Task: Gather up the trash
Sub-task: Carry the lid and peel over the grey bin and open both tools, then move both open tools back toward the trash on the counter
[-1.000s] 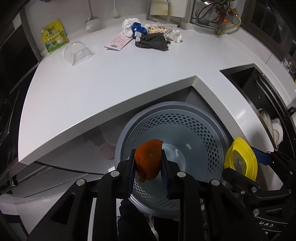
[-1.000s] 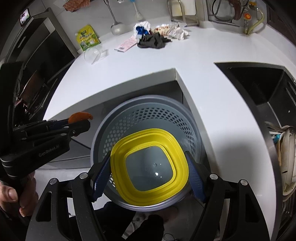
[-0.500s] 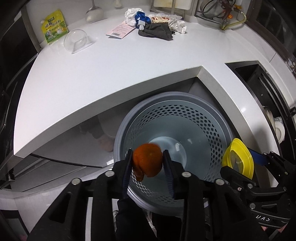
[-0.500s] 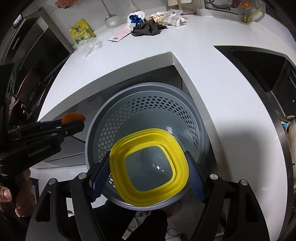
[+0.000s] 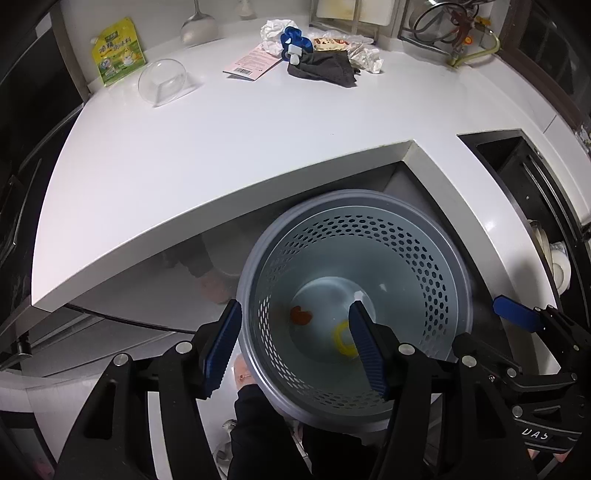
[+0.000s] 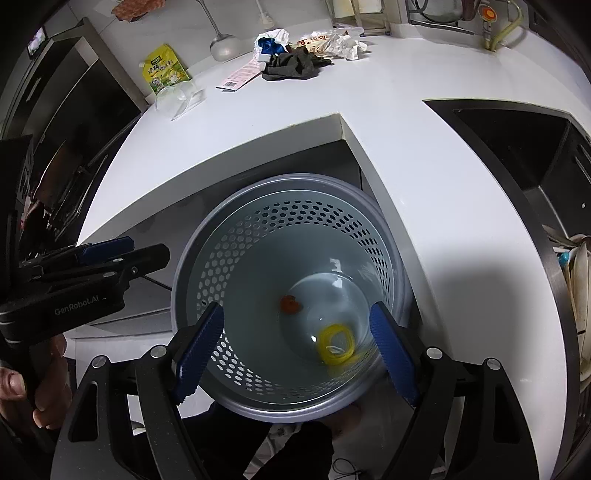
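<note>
Lying at the bottom of the grey perforated bin (image 6: 288,302), the orange scrap (image 6: 290,305) and the yellow lid (image 6: 337,344) now sit apart from each other on its pale floor, which we judge means both drops are done. We hold our left gripper (image 5: 295,343) directly over the bin's mouth, pointing steeply down; its jaws have just been opening, with nothing between the blue pads, so the scrap could fall straight in. Our right gripper (image 6: 295,343) hangs over the same opening; its jaws have also just been opening, now stand wide, and are likewise empty. The bin stands on the floor in the inner corner of the white counter (image 5: 229,147), close enough that we can reach it from either side. Further back on that counter, 1 cluster of trash is left: crumpled paper (image 5: 271,31), a dark cloth (image 5: 325,70), a pink card (image 5: 251,62), a clear plastic dome (image 5: 162,81) and a green pouch (image 5: 118,51) leaning on the wall. We judge those are next, so both grippers need to lift clear of the rim.
</note>
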### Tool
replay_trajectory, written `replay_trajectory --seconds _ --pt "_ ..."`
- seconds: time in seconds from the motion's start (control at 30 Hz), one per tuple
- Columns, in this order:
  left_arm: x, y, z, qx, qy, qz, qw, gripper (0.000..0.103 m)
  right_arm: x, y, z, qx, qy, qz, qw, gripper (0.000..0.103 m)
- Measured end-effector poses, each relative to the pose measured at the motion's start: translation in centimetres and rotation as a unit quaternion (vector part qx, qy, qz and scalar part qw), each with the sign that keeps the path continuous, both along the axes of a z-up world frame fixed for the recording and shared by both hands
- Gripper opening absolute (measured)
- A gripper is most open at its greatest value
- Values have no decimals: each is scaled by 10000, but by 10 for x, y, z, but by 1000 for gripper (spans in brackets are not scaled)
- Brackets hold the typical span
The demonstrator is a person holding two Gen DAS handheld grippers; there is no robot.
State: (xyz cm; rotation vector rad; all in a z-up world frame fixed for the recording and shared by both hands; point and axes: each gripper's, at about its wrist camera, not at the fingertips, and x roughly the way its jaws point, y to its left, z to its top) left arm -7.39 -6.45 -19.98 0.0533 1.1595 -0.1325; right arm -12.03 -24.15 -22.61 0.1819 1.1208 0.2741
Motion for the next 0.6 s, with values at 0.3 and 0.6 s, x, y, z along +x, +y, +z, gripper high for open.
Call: replay_trajectory --seconds 0.3,0.6 --pt "2 4 9 9 -123 67 9999 63 1 -2 4 -12 -66 -17 10000 78" --pt "5 14 22 -7 -308 182 9994 67 8 1 18 -19 -215 0 9998 78"
